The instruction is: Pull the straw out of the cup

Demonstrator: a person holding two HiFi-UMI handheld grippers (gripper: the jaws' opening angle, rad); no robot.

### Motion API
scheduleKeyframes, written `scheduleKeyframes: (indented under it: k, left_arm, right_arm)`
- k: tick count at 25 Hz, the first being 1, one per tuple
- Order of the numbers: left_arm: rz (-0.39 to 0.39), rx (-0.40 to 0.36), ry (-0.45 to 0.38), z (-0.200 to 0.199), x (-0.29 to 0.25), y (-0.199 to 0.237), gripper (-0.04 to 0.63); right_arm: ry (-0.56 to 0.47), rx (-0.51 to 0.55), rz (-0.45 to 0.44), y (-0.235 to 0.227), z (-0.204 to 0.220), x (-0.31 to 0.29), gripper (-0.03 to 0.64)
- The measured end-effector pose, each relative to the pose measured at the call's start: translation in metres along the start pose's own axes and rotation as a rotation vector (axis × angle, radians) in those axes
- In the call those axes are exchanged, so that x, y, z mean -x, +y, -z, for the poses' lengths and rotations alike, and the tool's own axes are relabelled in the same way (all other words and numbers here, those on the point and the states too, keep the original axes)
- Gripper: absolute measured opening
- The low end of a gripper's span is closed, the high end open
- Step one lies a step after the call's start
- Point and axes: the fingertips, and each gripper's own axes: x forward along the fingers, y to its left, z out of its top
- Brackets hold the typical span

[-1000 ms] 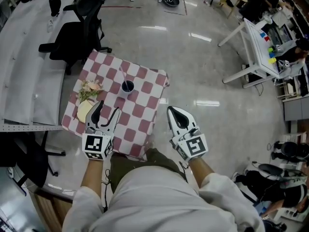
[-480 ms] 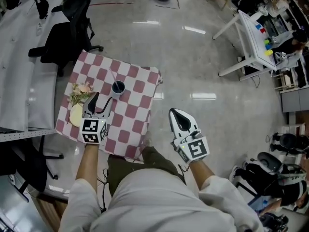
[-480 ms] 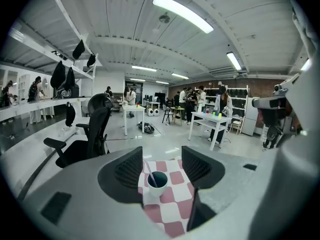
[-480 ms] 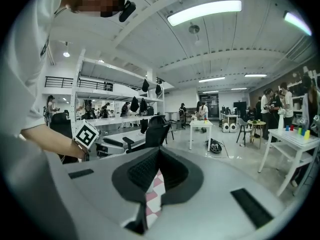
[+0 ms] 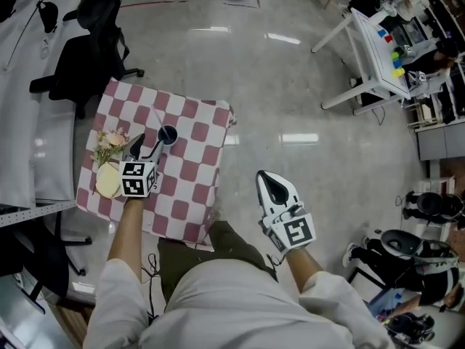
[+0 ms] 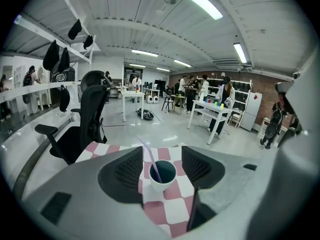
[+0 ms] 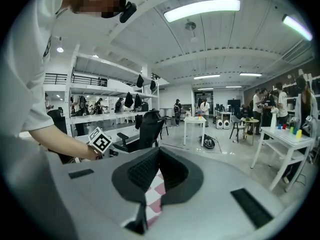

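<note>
Straw [image 6: 148, 155] leans up and left out of the cup [image 6: 162, 176] on the checkered table [image 5: 196, 167], just beyond the left gripper [image 5: 148, 145]'s spread jaws, while the clenched right gripper [image 5: 272, 184] hangs well off right.

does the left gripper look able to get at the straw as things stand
Probably yes: the left gripper is open, and the cup with its straw stands straight ahead of the gap, nothing in between.

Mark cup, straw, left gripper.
White cup with dark interior [image 6: 162, 186]: left gripper view, front outer wall.
Pale purple straw [image 6: 145, 151]: left gripper view, shaft above the rim.
Left gripper [image 5: 147, 146]: head view, midway between its fingertips.
</note>
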Motion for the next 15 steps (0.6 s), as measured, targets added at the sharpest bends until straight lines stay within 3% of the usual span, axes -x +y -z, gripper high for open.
scheduleKeyframes:
  k: [15]
  left_arm:
    - [0.005,0.026,0.111,0.026,-0.064,0.012,0.242]
  right_arm:
    - [0.053,-0.006,0.028,-0.024,0.012,-0.001,0.003]
